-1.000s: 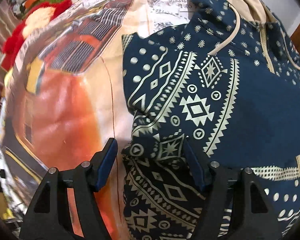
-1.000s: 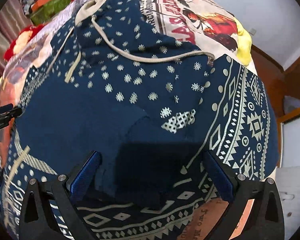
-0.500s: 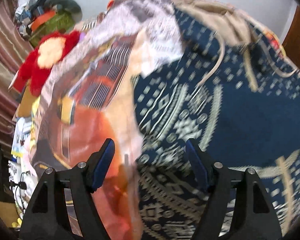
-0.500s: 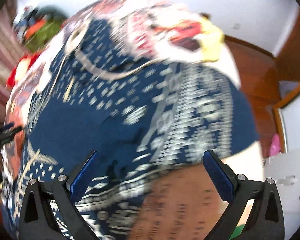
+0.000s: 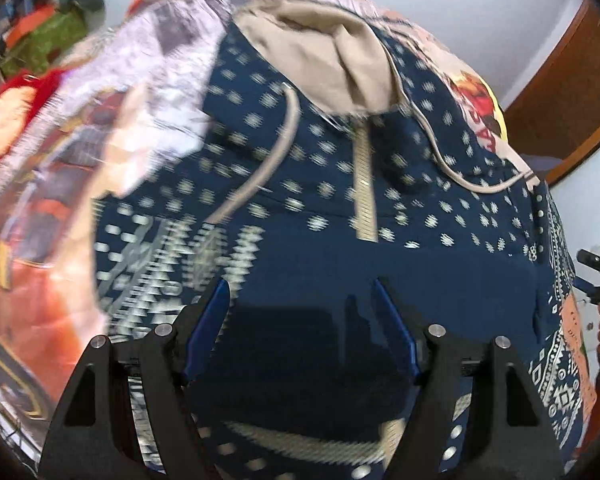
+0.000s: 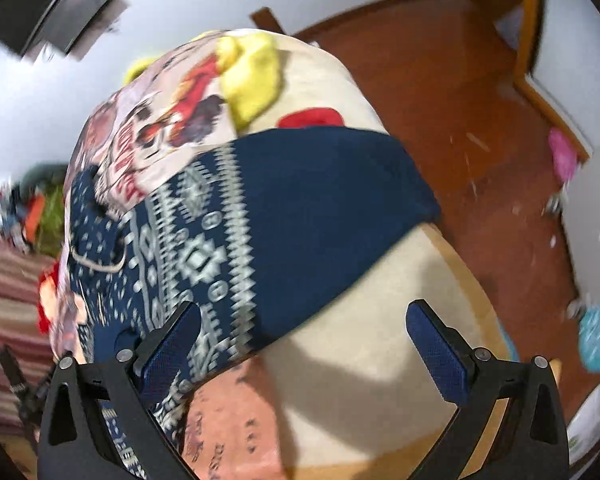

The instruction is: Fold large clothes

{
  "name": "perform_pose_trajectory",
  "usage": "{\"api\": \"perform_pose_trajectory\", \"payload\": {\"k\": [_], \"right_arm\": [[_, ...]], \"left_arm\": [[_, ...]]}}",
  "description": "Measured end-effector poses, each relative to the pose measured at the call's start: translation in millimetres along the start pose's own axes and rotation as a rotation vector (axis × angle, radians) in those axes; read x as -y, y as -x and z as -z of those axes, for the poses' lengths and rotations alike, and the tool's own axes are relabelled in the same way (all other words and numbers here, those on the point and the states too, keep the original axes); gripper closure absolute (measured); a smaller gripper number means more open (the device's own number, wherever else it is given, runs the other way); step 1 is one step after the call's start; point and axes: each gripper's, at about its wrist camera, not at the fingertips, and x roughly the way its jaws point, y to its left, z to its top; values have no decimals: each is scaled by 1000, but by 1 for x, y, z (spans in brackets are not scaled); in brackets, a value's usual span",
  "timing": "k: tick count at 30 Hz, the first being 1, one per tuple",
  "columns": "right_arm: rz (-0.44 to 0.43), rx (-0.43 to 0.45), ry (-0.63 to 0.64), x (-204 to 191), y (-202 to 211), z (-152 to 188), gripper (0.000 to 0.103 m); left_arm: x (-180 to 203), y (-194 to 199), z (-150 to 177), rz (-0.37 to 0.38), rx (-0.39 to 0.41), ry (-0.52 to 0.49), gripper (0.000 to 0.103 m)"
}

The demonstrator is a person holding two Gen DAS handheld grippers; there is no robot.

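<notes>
Both tongs gape empty: our left tongs [image 5: 300,320] have swung over the hoodie [image 5: 420,264], right tongs [image 6: 300,344] toward its lower-centre sleeve [image 6: 320,200], likely folding next.

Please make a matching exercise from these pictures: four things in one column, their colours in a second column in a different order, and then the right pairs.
Things:
1. hoodie
2. hood lining
3. plush toy
4. gripper pads

Colours:
A. tan
B. red
C. navy with cream pattern
D. blue

Pairs: 1-C, 2-A, 3-B, 4-D
</notes>
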Motion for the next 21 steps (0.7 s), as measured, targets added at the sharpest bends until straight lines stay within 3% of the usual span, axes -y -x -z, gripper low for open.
{"api": "perform_pose_trajectory", "payload": {"k": [6, 14, 17, 19, 21], "right_arm": [[-75, 4, -78, 18, -21, -17, 8], [-99, 55, -86, 19, -41, -39, 28], [-76, 101, -61, 14, -39, -42, 44], [-51, 154, 16, 2, -31, -40, 68], [-32, 183, 87, -13, -24, -36, 79]], "left_arm": [[24, -36, 3, 5, -69, -31, 31], [40, -48, 4, -28, -48, -65, 23], [36, -48, 3, -19, -45, -57, 23], [35, -46, 4, -23, -41, -56, 23], [33, -42, 5, -28, -37, -57, 23]]}}
